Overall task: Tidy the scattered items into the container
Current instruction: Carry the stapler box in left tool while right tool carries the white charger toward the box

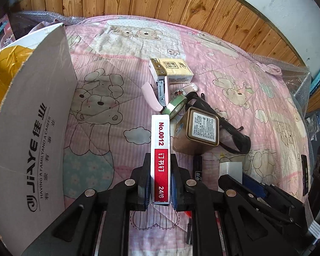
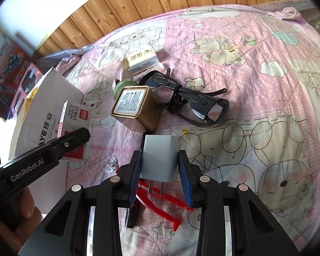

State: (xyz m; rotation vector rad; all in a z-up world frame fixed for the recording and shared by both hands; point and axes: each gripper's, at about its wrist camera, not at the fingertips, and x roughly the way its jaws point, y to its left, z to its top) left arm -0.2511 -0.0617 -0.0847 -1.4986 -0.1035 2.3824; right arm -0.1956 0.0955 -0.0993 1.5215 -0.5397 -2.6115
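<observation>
Meanwhile, staple box [image 1: 160, 160] in left tool [image 1: 160, 177], charger [image 2: 160, 157] in right tool [image 2: 160, 170], beside cardboard box [image 1: 29, 128].

Open quilt [image 1: 108, 149] lay between the cardboard box [image 1: 38, 115] and the clutter, wide enough for a gripper to pass. Ahead, a tin [image 2: 136, 106], sunglasses [image 2: 194, 100], tape roll [image 1: 173, 106] and stapler [image 1: 157, 93] crowded together, touching, barring the middle. The far right of the quilt stayed bare.

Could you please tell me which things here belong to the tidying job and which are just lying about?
Job: staple box in left claw; charger plug in right claw; cardboard box; tin; glasses; tissue pack.

Lying about: quilt; wood panelling.
</observation>
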